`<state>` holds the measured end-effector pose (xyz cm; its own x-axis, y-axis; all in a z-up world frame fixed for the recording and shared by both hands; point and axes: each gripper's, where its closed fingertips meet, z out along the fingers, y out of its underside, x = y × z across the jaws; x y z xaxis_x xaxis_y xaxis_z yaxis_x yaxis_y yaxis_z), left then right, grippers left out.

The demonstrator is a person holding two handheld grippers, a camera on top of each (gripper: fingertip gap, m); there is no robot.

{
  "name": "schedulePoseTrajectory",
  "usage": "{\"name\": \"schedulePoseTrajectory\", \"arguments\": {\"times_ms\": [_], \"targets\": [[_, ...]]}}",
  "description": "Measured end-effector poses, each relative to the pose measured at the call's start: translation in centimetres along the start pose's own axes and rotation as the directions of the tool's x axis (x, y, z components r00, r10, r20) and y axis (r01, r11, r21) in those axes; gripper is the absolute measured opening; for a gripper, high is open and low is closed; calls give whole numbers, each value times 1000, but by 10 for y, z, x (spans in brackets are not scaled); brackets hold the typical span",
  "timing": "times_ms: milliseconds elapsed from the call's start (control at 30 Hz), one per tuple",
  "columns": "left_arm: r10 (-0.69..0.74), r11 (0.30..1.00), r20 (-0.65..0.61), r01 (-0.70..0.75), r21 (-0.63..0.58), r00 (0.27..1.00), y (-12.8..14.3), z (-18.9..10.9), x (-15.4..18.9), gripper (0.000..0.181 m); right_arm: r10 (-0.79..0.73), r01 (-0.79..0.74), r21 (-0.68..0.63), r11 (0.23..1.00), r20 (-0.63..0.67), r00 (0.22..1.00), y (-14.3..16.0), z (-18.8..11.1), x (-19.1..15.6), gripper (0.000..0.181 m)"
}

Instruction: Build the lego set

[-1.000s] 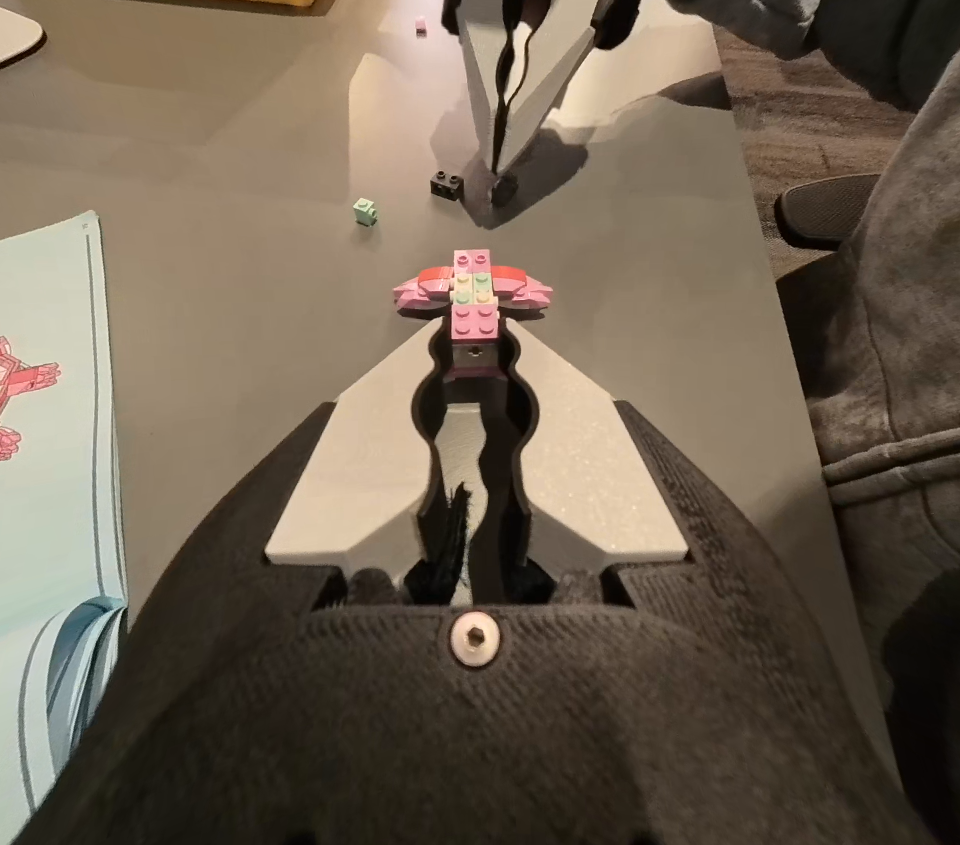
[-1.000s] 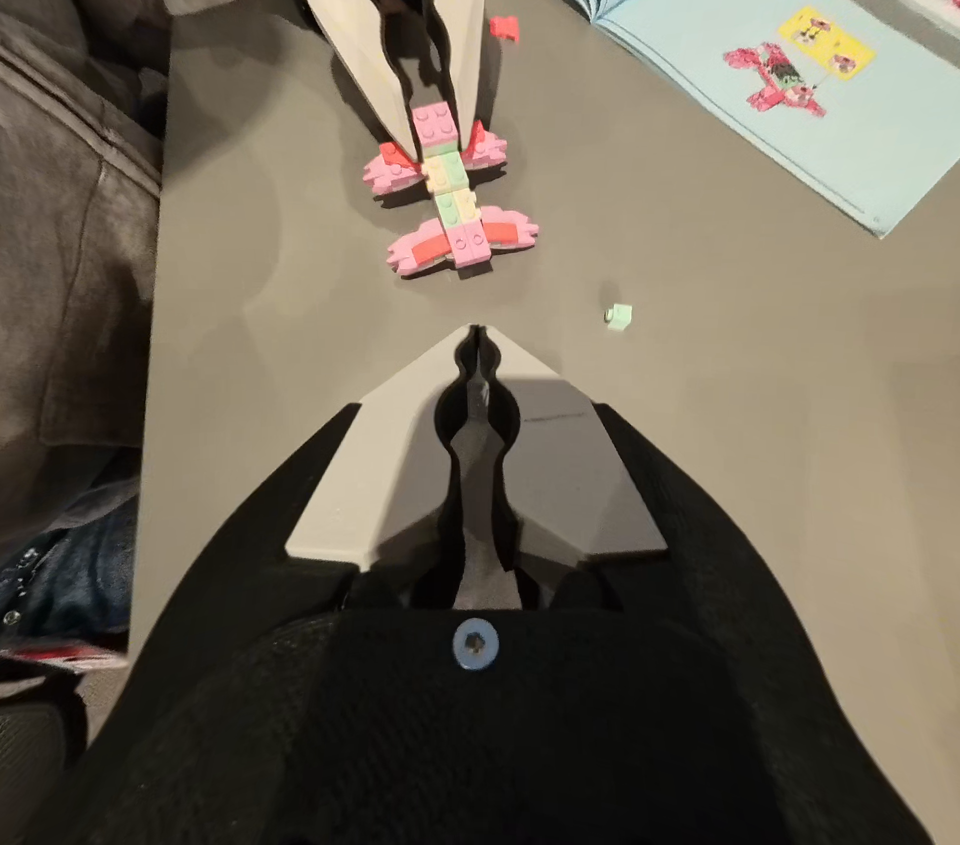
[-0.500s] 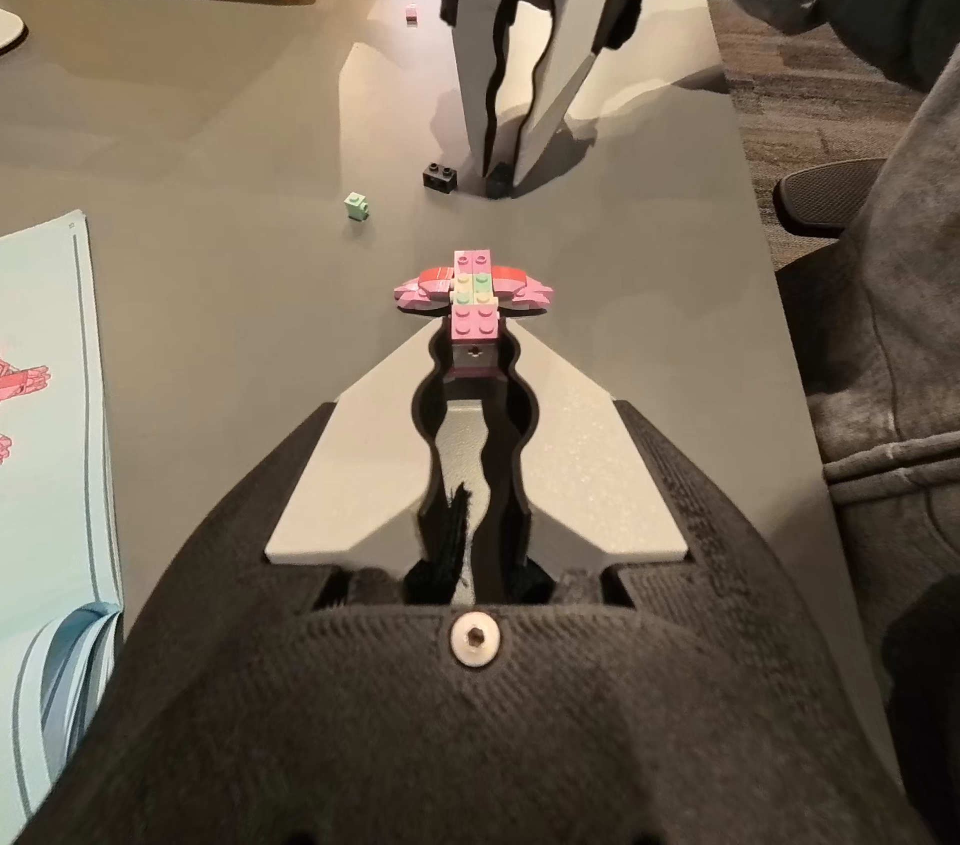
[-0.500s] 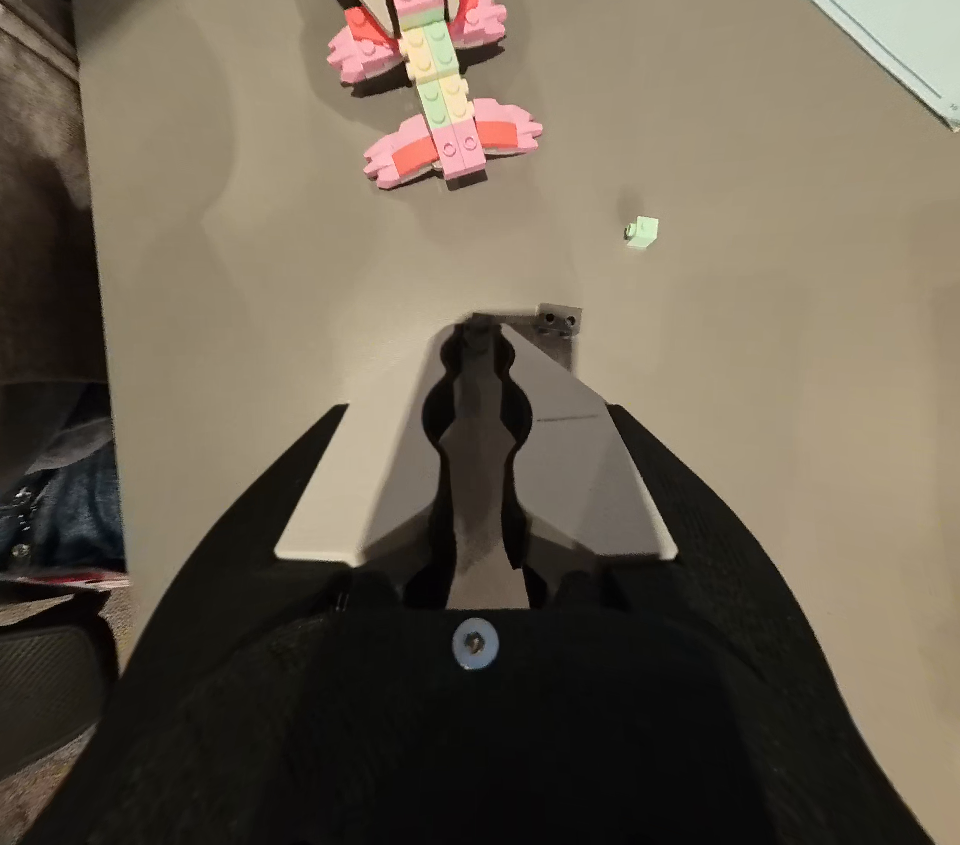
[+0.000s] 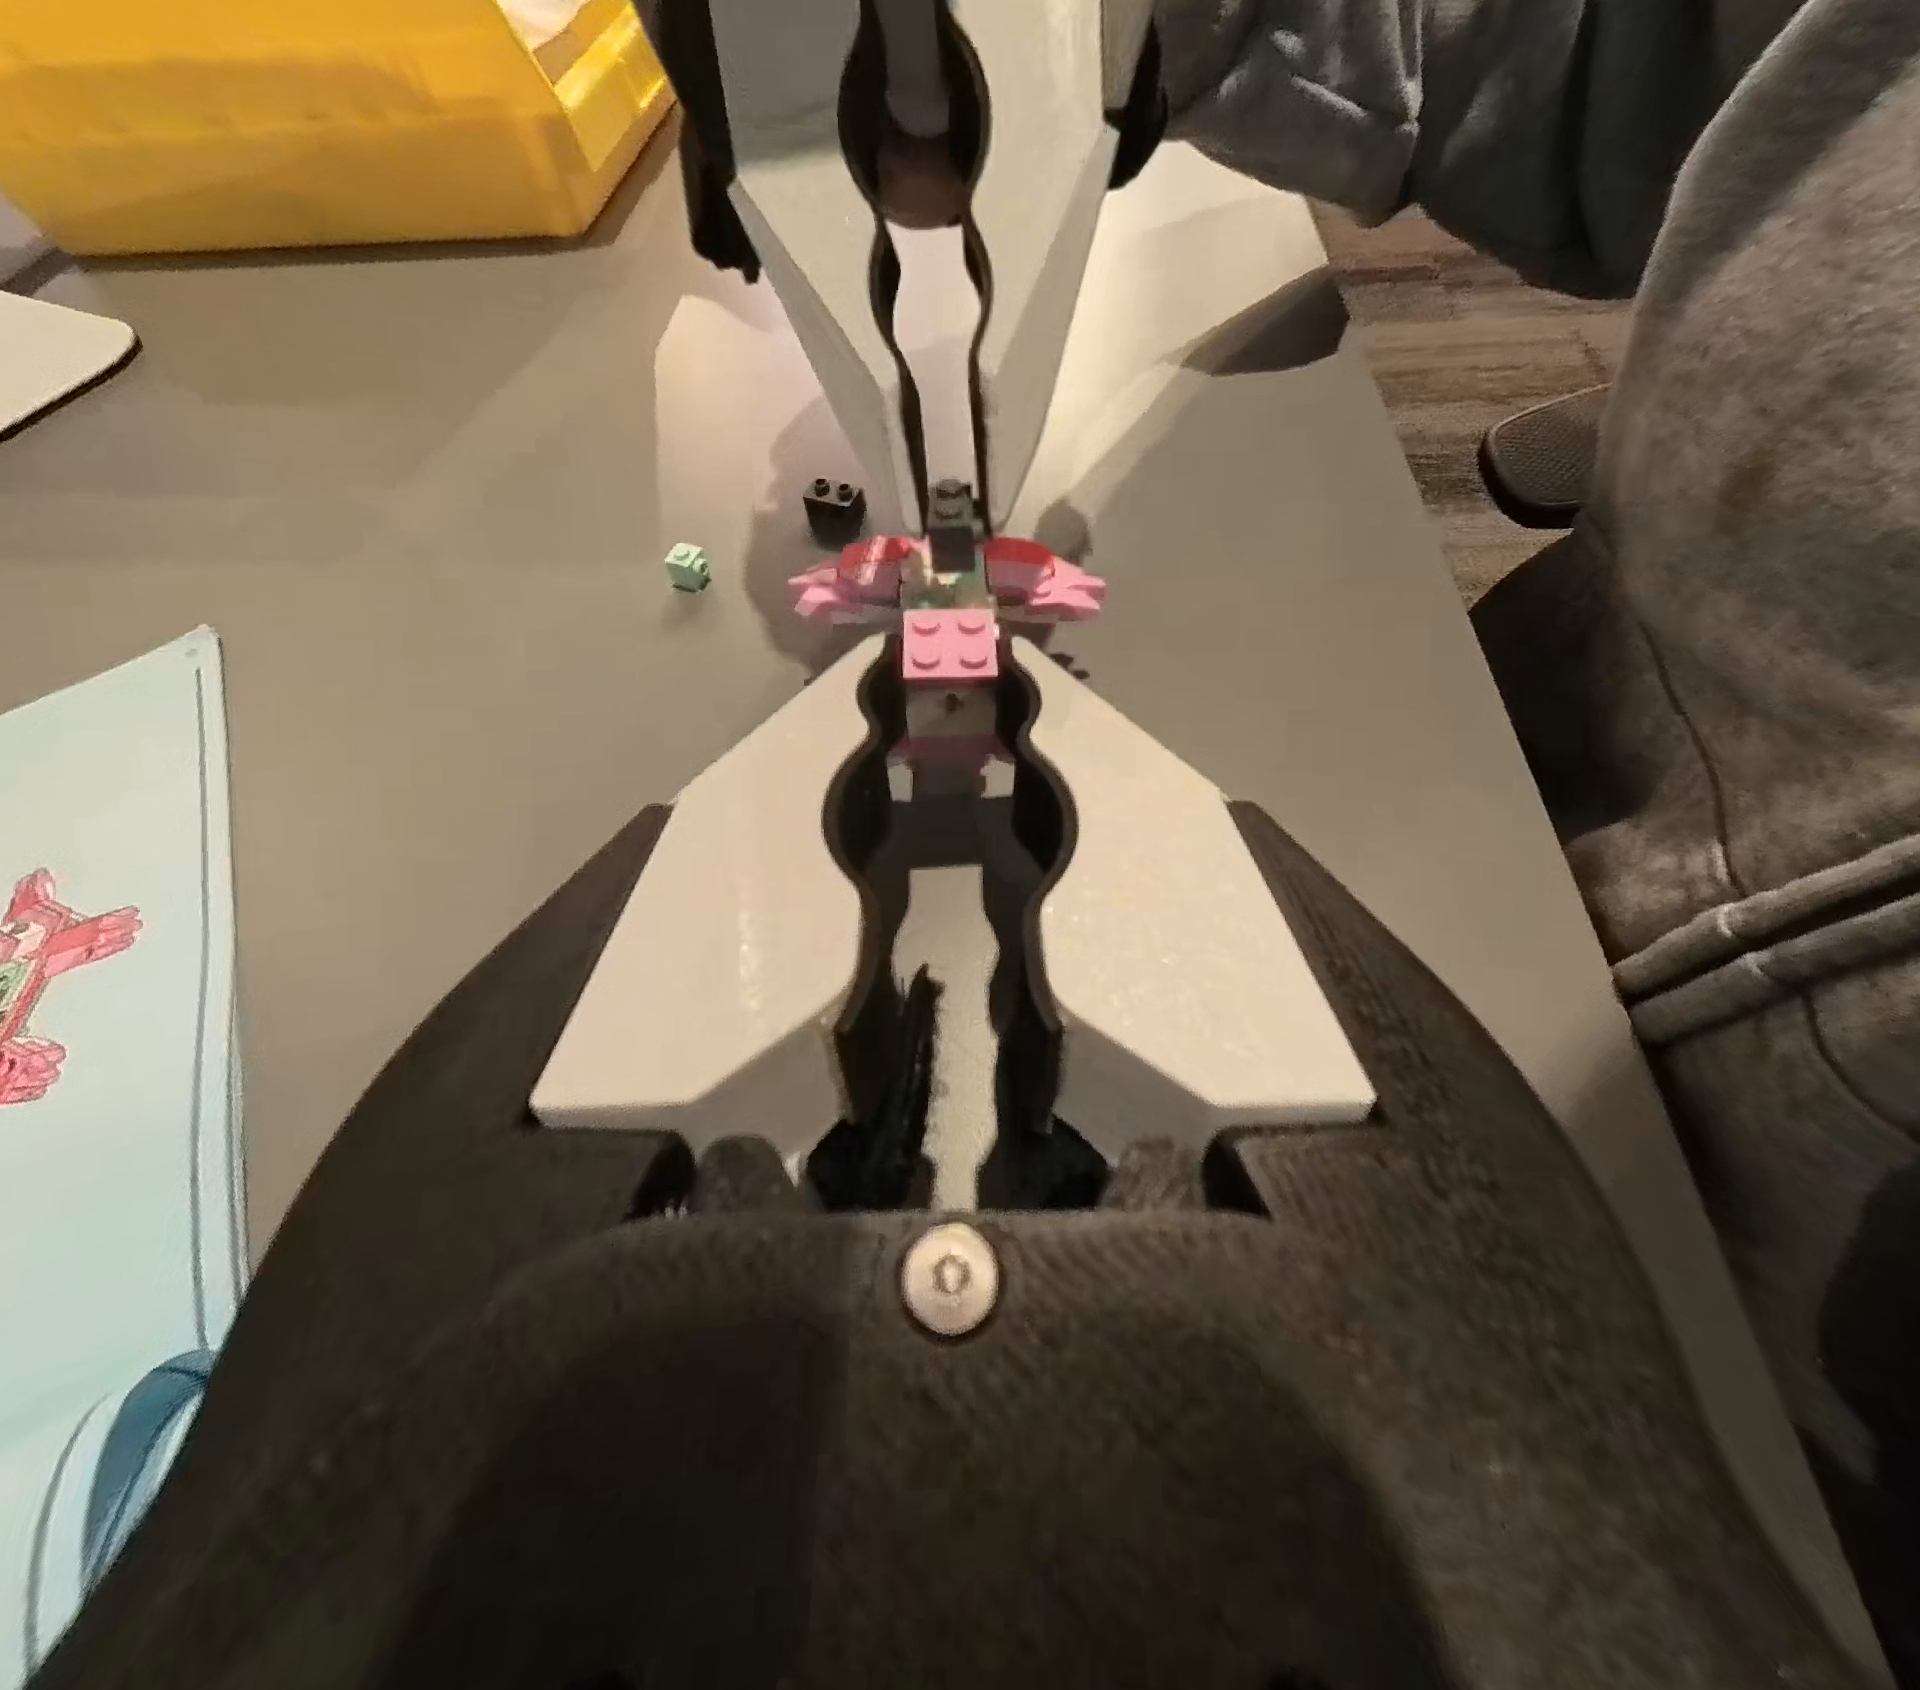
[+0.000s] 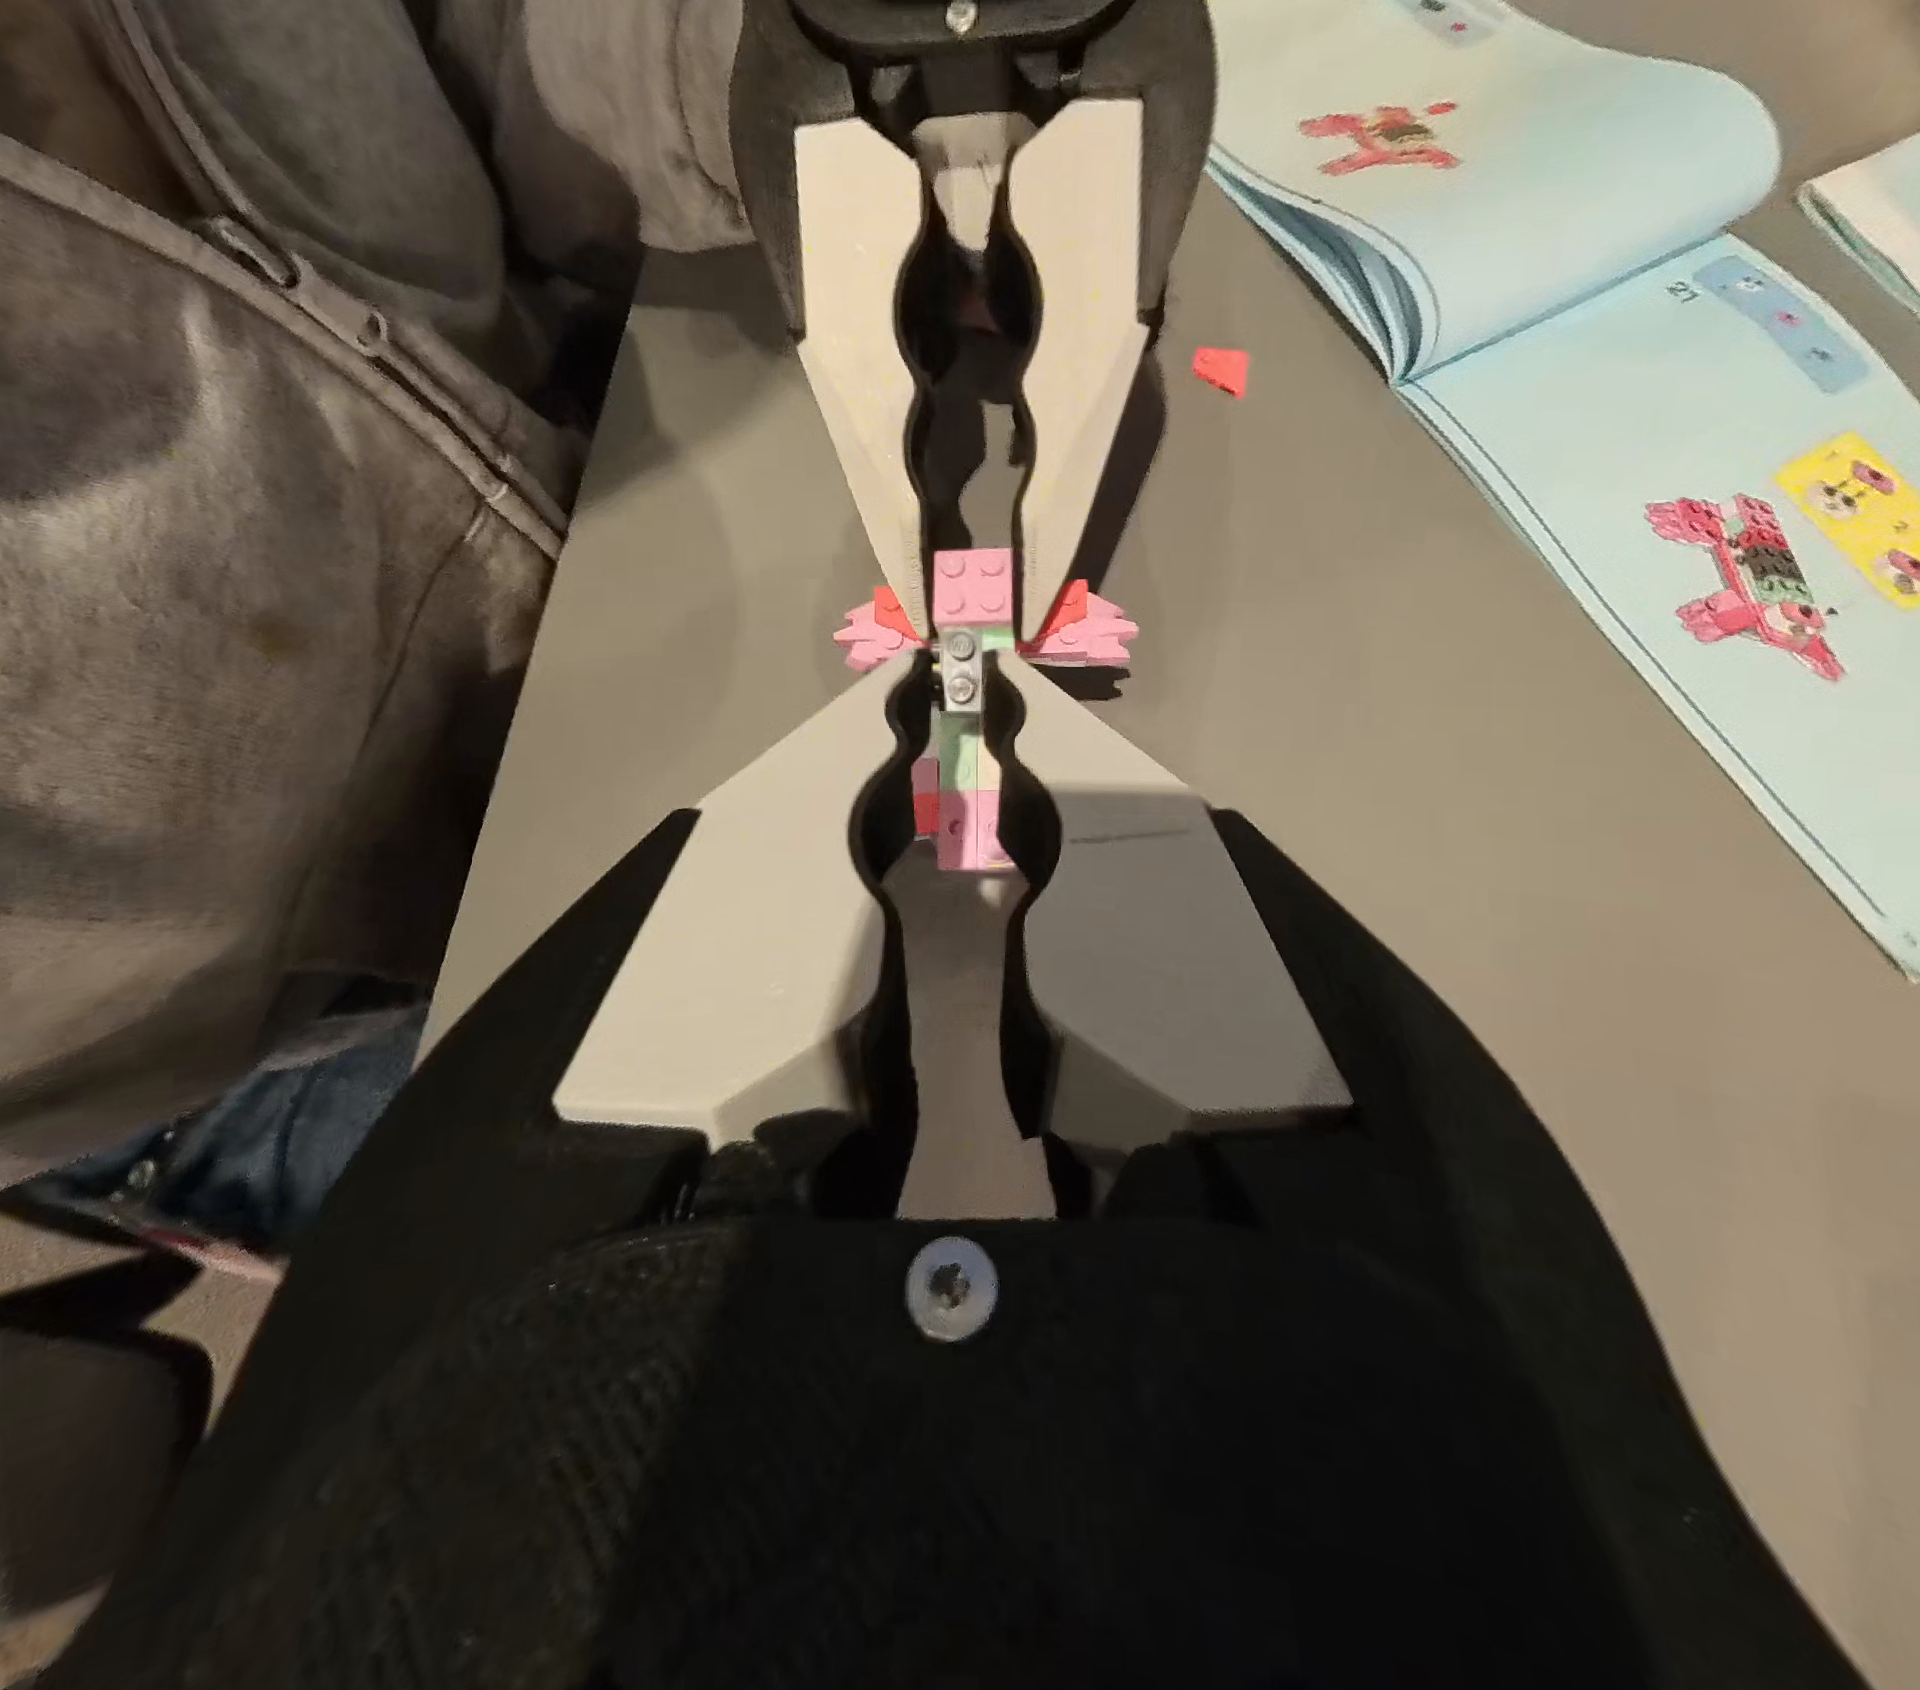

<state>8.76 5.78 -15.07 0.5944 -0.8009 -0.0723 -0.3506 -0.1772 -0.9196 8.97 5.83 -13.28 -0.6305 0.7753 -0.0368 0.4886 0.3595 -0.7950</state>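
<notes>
1. The left gripper [image 5: 951, 684] is clamping its jaws on the near end of the pink, mint and cream lego model with red-and-pink side fins [image 5: 945, 601], which is resting on the grey surface [image 5: 416, 497] at the centre of both views.
2. The right gripper [image 5: 948, 502] is coming in from 12 o'clock in the left wrist view, its jaws pinching a small dark grey two-stud brick [image 6: 961, 672] directly over the model's spine.
3. The step in hand appears to be seating this brick on the studs just behind the pink end plate [image 6: 974, 598]; whether it is already touching the studs I cannot tell.
4. The next move probably calls for lining up the studs squarely, pressing straight down while the left jaws are bracing the model, then releasing.
5. A second black brick [image 5: 834, 506] and a small mint cube [image 5: 688, 568] are waiting at 10 o'clock of the model; a red wedge piece [image 6: 1221, 371] and the open pale-blue instruction booklet [image 6: 1621, 352] are lying at 2 o'clock in the right wrist view.
</notes>
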Motion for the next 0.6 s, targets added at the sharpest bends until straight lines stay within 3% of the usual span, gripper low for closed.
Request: {"name": "schedulePoseTrajectory", "arguments": {"times_ms": [233,600], "targets": [[-15,999,3,15,45,1000,-7,-5,-2,16,-42,43,-82,996,18,999,-1,4,0,7],[-7,999,8,7,51,1000,-8,-5,-2,16,-39,41,-108,993,29,999,2,1,-1,7]]}}
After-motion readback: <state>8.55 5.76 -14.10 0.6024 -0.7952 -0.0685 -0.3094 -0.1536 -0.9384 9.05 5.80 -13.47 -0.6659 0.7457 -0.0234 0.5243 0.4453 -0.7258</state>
